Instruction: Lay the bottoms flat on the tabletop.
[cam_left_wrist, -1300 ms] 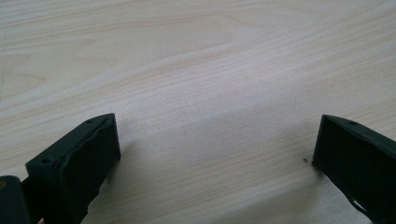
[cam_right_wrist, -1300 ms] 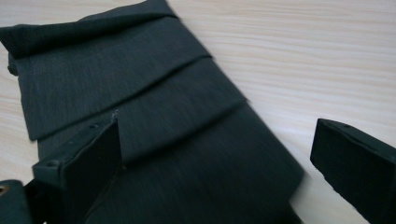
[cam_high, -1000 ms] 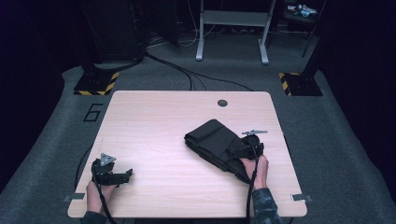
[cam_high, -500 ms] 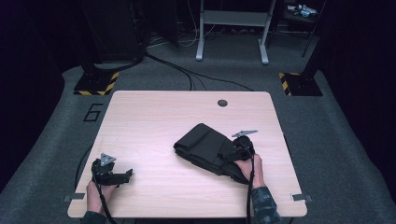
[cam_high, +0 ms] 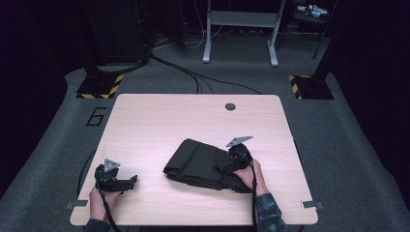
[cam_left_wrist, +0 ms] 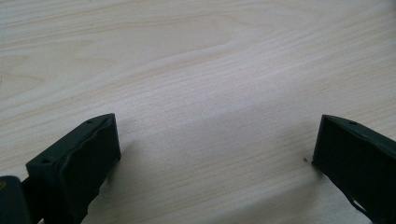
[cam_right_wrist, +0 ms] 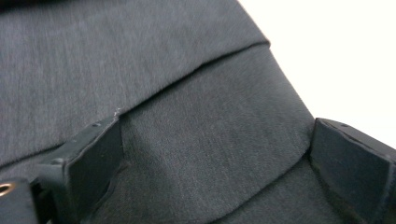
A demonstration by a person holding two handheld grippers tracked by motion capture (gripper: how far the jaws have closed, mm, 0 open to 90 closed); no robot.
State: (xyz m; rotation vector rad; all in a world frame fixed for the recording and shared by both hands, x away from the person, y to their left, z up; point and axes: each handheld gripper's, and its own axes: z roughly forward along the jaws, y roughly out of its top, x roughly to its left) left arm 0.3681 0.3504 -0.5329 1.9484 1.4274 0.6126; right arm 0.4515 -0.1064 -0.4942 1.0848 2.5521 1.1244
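Claws first: your left claw rests released on the bare bench at the near left corner, jaws spread wide over plain wood. Your right claw sits at the near right, jaws also apart, pressed down on the folded dark garment. That garment lies right of the bench's middle. Farther off, a cable hole marks the far edge.
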